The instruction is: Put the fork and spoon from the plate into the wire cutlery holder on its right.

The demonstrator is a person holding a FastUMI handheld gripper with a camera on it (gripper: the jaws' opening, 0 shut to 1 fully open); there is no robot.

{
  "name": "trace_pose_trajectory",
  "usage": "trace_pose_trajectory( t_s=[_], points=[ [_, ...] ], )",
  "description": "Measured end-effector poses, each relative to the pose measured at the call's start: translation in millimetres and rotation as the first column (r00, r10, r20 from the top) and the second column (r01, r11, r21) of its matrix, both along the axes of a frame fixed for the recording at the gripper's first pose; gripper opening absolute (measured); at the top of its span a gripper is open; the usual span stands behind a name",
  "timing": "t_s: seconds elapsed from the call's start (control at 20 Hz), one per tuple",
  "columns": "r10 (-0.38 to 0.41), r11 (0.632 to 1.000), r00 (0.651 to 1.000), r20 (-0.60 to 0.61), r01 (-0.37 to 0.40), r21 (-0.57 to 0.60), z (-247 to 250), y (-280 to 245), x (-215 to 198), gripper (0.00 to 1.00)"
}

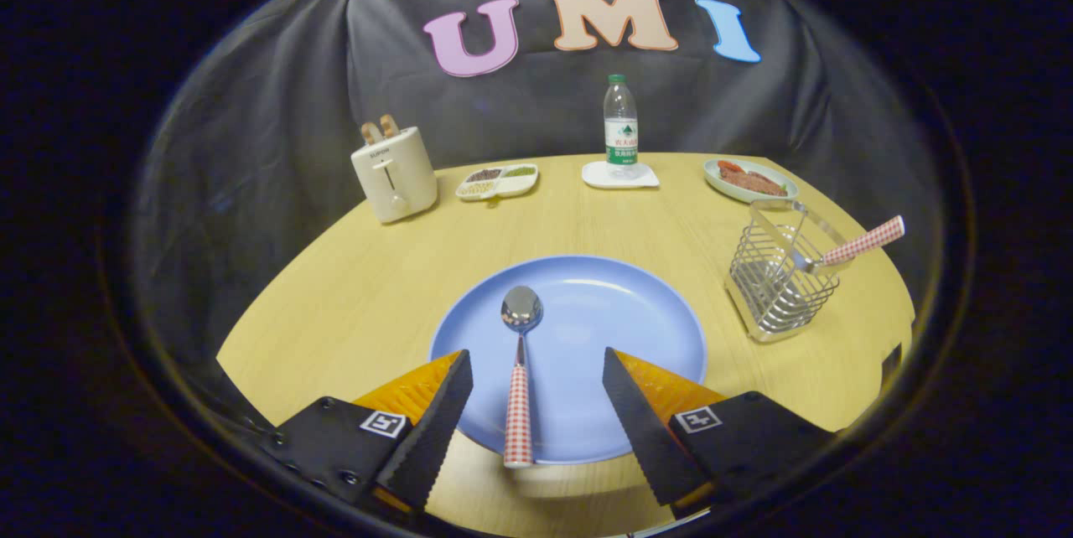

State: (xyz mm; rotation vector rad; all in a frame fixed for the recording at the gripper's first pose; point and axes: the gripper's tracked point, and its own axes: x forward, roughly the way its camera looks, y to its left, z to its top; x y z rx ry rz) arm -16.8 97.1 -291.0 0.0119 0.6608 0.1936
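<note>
A spoon point(519, 370) with a red-checked handle lies on the blue plate point(620, 328), bowl pointing away, handle end over the plate's near rim. My gripper point(536, 375) is open, its fingers standing either side of the spoon's handle without touching it. To the right of the plate stands the wire cutlery holder point(775, 278). A fork point(855, 246) with a matching red-checked handle leans in it, its handle sticking out to the right.
Along the table's far edge stand a cream toaster point(394, 173) with toast in it, a divided white dish point(497, 182), a water bottle point(621, 129) on a white coaster, and a plate of food point(750, 180). The table's right edge runs just beyond the holder.
</note>
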Motion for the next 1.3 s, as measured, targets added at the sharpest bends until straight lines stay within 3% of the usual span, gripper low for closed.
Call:
trace_pose_trajectory(
  t_s=[0.15, 0.8, 1.3],
  points=[
    [0.006, 1.000, 1.000, -0.020, -0.007, -0.028, -9, -2, -3, 0.99],
    [0.049, 0.996, 0.997, -0.068, -0.053, -0.070, -24, 2, -16, 0.15],
    [0.038, 0.996, 0.999, 0.000, -0.038, -0.076, 23, -13, -11, 0.15]
  ],
)
